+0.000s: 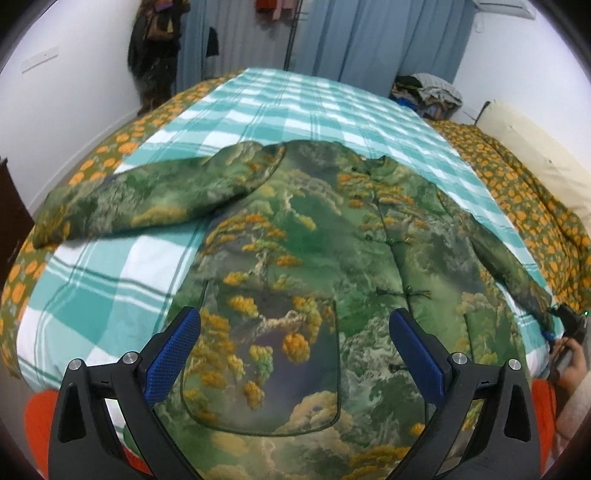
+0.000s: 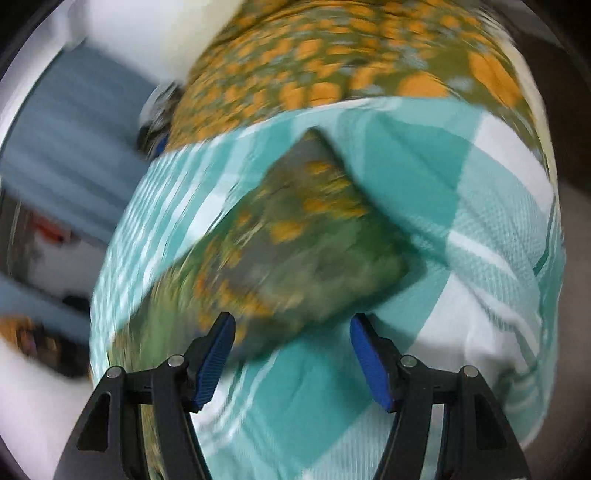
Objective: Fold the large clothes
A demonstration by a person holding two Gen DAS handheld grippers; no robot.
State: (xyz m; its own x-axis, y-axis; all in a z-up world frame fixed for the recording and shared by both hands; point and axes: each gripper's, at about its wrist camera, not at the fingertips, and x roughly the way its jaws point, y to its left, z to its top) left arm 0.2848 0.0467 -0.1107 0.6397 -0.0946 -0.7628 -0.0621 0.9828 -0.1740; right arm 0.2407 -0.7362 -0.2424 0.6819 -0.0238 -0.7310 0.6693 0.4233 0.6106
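A large green jacket (image 1: 310,240) with a mountain and orange tree print lies flat, front up, on a teal checked blanket (image 1: 295,107). Its left sleeve (image 1: 147,199) stretches out to the left; its right sleeve (image 1: 509,266) runs down to the right. My left gripper (image 1: 295,332) is open and empty above the jacket's lower front, over a pocket. My right gripper (image 2: 291,332) is open just short of the right sleeve's cuff (image 2: 295,236); the view is blurred. The right gripper also shows in the left wrist view (image 1: 569,325) at the sleeve's end.
The blanket lies on a bed with an orange flowered cover (image 1: 524,192). A pile of clothes (image 1: 428,92) sits at the far right corner. A cream pillow (image 1: 528,147) lies at the right. Blue curtains (image 1: 369,33) and hanging dark clothes (image 1: 155,48) are behind.
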